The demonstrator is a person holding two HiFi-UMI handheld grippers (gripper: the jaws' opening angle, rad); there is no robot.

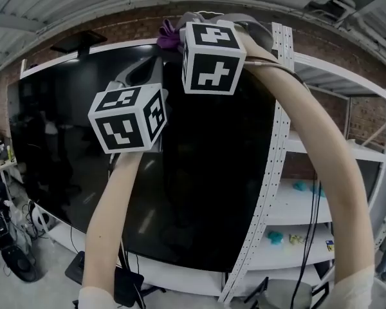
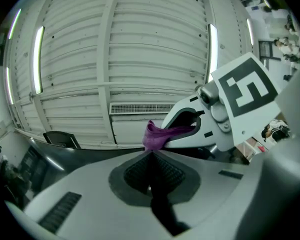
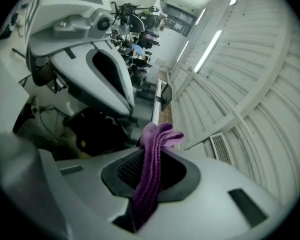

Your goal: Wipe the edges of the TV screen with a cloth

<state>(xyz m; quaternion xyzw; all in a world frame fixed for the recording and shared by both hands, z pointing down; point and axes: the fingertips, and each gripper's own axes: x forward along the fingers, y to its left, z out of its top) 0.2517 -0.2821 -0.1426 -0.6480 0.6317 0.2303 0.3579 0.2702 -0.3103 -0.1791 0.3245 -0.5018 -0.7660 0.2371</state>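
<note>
Right gripper (image 3: 151,156): we see its jaws clamped on the purple cloth (image 3: 157,136).
Left gripper (image 2: 151,156): jaws pressed together, nothing between them.
Cloth: we find it bunched at the TV screen's (image 1: 58,140) top edge.

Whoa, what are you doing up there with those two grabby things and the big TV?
A person holds both grippers up at the top edge of the big black TV screen. The right gripper is clamped on a purple cloth, which sits up by that top edge. The left gripper is close beside it, jaws together, with nothing clearly between them. Whether the cloth actually touches the edge can't be told from here.
</note>
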